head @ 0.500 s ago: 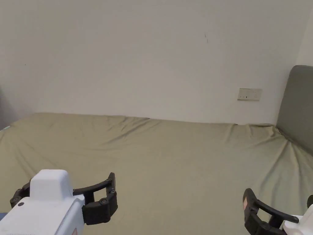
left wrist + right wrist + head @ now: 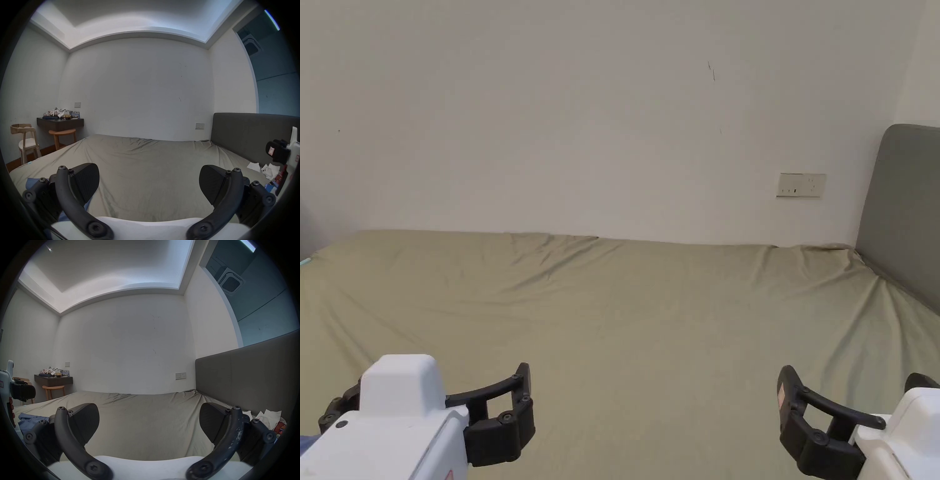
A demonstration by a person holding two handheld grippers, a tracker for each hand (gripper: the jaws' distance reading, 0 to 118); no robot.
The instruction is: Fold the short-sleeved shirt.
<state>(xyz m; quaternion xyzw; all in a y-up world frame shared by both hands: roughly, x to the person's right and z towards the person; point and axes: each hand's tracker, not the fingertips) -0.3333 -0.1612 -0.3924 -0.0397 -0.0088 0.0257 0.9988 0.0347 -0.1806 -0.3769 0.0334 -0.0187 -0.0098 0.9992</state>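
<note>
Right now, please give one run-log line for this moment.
left gripper: open | right gripper: open | blue shirt: on bed, not held

The bed sheet [image 2: 650,325] was a matt olive cloth with soft wrinkles. The headboard [image 2: 903,206] looked covered in grey matt fabric. The left gripper [image 2: 148,181] had matt black plastic jaws with finely ribbed pads [image 2: 88,180] and a smooth white shell. The stool [image 2: 62,138] was of light wood.
</note>
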